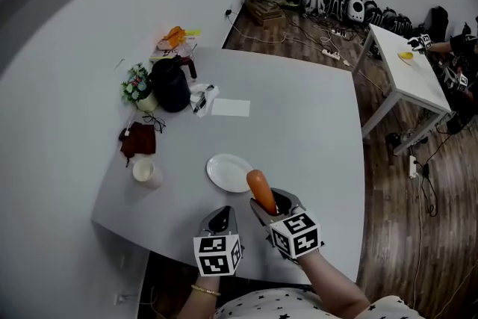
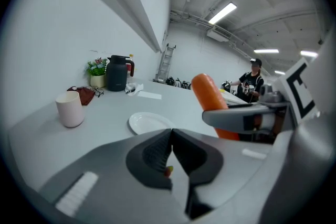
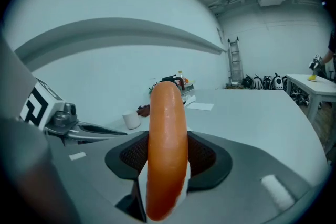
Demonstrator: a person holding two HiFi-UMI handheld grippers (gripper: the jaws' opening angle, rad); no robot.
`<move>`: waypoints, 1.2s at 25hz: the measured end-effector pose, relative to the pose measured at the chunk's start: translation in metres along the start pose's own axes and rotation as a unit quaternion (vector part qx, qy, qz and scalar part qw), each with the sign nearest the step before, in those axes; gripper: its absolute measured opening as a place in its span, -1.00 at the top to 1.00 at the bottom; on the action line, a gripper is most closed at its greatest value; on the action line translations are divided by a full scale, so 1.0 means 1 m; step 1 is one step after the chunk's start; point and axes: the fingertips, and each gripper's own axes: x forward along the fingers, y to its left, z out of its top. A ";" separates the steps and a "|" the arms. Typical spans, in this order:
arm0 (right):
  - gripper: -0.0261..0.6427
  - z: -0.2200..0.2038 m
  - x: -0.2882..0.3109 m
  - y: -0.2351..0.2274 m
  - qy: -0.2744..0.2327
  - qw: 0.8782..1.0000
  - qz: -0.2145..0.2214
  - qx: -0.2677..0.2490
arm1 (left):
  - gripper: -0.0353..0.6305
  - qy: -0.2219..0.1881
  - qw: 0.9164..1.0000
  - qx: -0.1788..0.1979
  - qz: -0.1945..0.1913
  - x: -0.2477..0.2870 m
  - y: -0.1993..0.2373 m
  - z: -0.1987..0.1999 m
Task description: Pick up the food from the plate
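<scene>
An orange sausage point(image 1: 261, 191) stands nearly upright, clamped in my right gripper point(image 1: 273, 210), just right of the white plate point(image 1: 228, 172). In the right gripper view the sausage point(image 3: 167, 149) fills the middle between the dark pads. The plate point(image 2: 149, 122) lies bare on the grey table. My left gripper point(image 1: 221, 221) hovers near the table's front edge, below the plate, with its jaws closed together on nothing. From the left gripper view the sausage point(image 2: 212, 103) shows to the right, held off the table.
A cream cup point(image 1: 146, 172), a dark red cloth with glasses point(image 1: 138, 138), a black kettle point(image 1: 171, 84), a small plant point(image 1: 137, 85) and a white paper point(image 1: 231, 107) sit at the table's left and back. A white side table point(image 1: 407, 68) stands at the far right.
</scene>
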 end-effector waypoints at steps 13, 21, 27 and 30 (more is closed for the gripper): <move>0.31 -0.010 -0.044 0.012 -0.015 1.000 0.004 0.012 | 0.87 -0.009 1.000 0.021 -0.018 -0.013 -0.031 0.003; 0.31 -0.010 -0.051 0.020 -0.016 1.000 0.021 0.006 | 0.87 -0.013 1.000 0.025 -0.011 -0.022 -0.040 0.005; 0.31 -0.011 -0.050 0.025 -0.010 1.000 0.028 0.004 | 0.87 -0.012 1.000 0.021 -0.009 -0.024 -0.039 0.005; 0.31 -0.012 -0.051 0.027 -0.008 0.999 0.031 0.002 | 0.87 -0.010 1.000 0.018 -0.009 -0.025 -0.039 0.004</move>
